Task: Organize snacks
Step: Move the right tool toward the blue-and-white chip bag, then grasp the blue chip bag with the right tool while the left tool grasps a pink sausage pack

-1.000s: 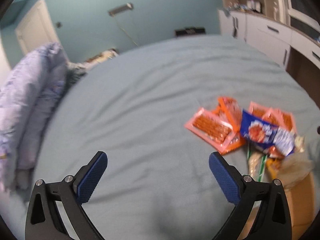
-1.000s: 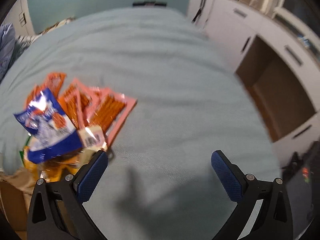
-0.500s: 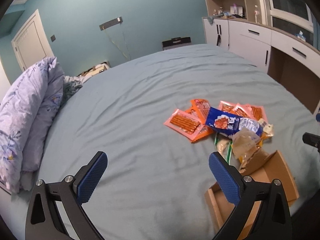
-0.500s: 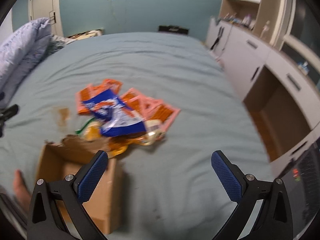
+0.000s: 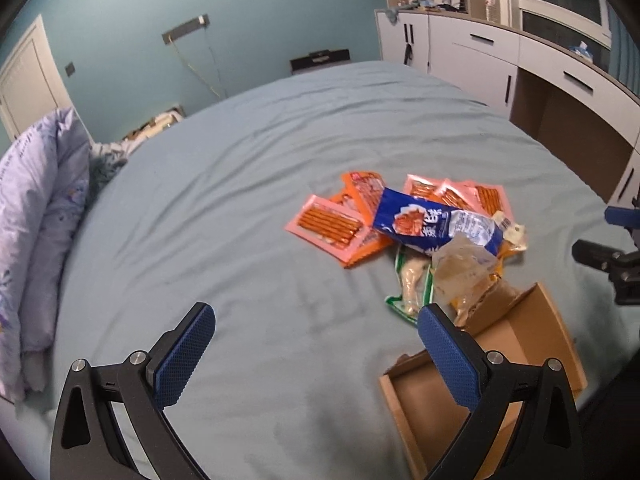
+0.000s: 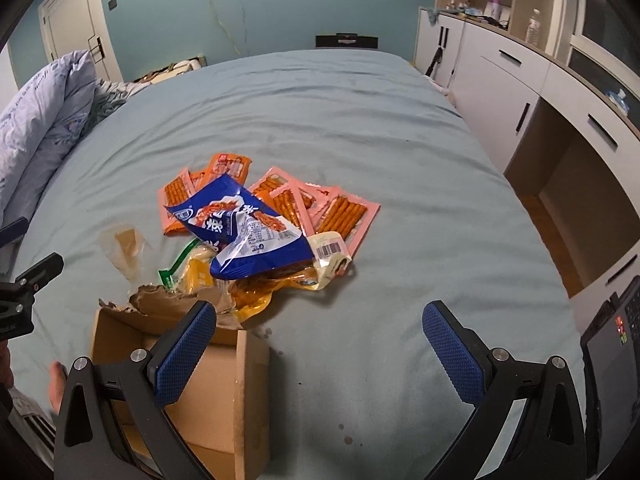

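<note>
A pile of snack packets lies on the blue-grey bed (image 5: 240,240). A blue bag (image 5: 436,226) (image 6: 248,232) tops it, with pink and orange stick-snack packets (image 5: 332,226) (image 6: 340,212), a green-edged packet (image 5: 412,284) and yellowish packets (image 6: 256,292) around it. An open cardboard box (image 5: 520,344) (image 6: 224,372) sits at the bed's near edge, next to the pile. My left gripper (image 5: 316,356) is open and empty, above the bed left of the box. My right gripper (image 6: 320,356) is open and empty, above the box's right side.
A folded lilac duvet (image 5: 36,220) lies along the bed's left side. White cabinets and a desk recess (image 6: 560,128) stand to the right of the bed. A clear packet (image 6: 124,248) lies left of the pile.
Both grippers have pulled back and up from the pile. The cardboard box has come into both views. Both stayed open.
</note>
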`<move>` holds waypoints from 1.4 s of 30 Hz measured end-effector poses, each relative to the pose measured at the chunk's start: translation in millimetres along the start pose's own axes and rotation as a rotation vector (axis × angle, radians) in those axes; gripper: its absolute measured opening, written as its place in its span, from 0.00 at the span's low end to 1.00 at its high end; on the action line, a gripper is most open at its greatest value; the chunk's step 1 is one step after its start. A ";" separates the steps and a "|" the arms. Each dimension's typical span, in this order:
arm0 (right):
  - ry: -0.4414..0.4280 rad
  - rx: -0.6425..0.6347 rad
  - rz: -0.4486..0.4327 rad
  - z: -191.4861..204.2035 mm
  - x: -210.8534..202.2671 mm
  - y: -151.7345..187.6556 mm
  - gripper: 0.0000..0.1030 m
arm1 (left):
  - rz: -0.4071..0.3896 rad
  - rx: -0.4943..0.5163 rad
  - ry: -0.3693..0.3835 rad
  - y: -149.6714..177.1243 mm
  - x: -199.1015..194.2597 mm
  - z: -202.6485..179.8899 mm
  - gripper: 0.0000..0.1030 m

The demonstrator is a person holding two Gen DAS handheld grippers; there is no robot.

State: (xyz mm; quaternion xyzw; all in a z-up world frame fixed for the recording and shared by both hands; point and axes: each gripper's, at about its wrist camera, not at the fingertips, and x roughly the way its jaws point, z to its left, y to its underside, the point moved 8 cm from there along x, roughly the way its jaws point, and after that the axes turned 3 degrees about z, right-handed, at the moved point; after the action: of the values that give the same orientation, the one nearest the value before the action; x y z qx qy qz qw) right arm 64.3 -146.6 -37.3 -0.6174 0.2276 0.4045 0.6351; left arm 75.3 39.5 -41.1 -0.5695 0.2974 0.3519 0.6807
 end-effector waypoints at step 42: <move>-0.088 -0.240 0.207 60.3 154.6 -63.0 1.00 | 0.150 -0.120 0.131 3.1 36.7 5.7 1.00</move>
State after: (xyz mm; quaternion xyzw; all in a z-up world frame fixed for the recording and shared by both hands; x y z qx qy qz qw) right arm 189.7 -46.6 -113.3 -0.6439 0.2121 0.5185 0.5211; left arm 93.8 50.5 -71.5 -0.6071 0.3616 0.3810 0.5963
